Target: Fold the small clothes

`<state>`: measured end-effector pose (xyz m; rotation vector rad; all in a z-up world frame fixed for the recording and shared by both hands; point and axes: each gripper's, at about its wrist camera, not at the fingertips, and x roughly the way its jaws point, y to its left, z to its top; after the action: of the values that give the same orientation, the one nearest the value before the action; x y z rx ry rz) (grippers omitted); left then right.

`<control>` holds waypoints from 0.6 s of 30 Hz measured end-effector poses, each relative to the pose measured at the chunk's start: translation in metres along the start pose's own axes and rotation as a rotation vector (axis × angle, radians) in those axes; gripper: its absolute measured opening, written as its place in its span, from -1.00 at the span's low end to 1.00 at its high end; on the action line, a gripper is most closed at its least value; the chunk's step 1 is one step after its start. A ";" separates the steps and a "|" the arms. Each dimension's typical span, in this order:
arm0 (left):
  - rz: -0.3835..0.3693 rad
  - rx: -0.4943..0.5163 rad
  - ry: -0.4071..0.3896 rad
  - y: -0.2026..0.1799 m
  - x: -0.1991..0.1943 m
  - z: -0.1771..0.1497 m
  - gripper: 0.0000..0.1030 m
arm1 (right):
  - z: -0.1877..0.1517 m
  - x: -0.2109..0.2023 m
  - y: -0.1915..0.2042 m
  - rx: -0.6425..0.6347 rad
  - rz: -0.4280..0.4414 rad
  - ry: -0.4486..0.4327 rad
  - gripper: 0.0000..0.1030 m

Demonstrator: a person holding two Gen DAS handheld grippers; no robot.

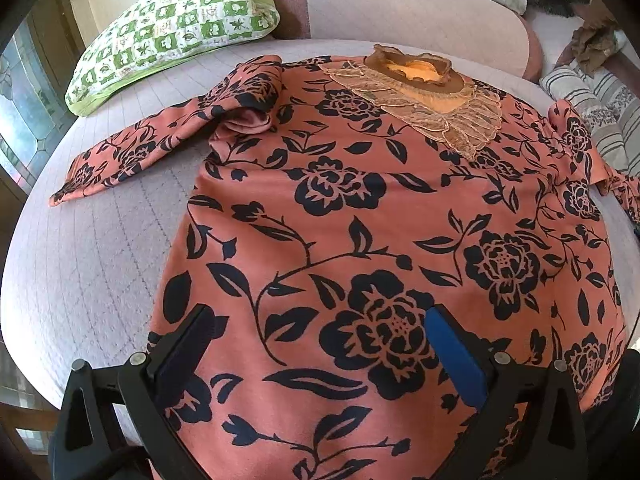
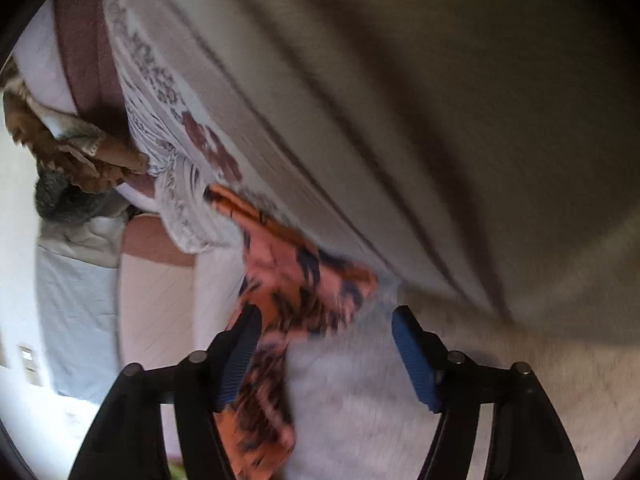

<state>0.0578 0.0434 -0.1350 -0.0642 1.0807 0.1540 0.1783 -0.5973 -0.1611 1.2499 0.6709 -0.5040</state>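
A salmon-pink top with black flowers [image 1: 360, 220] lies spread flat on the bed, its lace collar [image 1: 424, 76] at the far side. One sleeve [image 1: 160, 140] stretches out to the left. My left gripper [image 1: 320, 344] hovers open over the hem end, its fingers apart above the cloth. The right wrist view is blurred. There the other sleeve [image 2: 288, 276] trails across the bed and between the fingers of my right gripper [image 2: 326, 360], close to the left pad [image 2: 240, 360]. The right jaws stand well apart and do not pinch the cloth.
A green-and-white patterned pillow [image 1: 176, 24] lies at the far left on the pale quilted mattress [image 1: 100, 260]. A pink cushion [image 1: 400, 8] runs along the back. Striped bedding [image 1: 600, 112] [image 2: 280, 80] is piled at the right, with a brown crumpled cloth [image 2: 80, 160] beyond it.
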 end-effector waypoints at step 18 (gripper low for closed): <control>-0.035 -0.134 -0.111 0.055 -0.041 -0.020 1.00 | -0.259 -0.135 0.329 -1.103 0.462 -0.042 -0.71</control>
<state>0.0132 0.0909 -0.1069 -0.1923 0.9568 0.1960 0.2584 -0.2656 0.1163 0.3083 0.4728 0.2369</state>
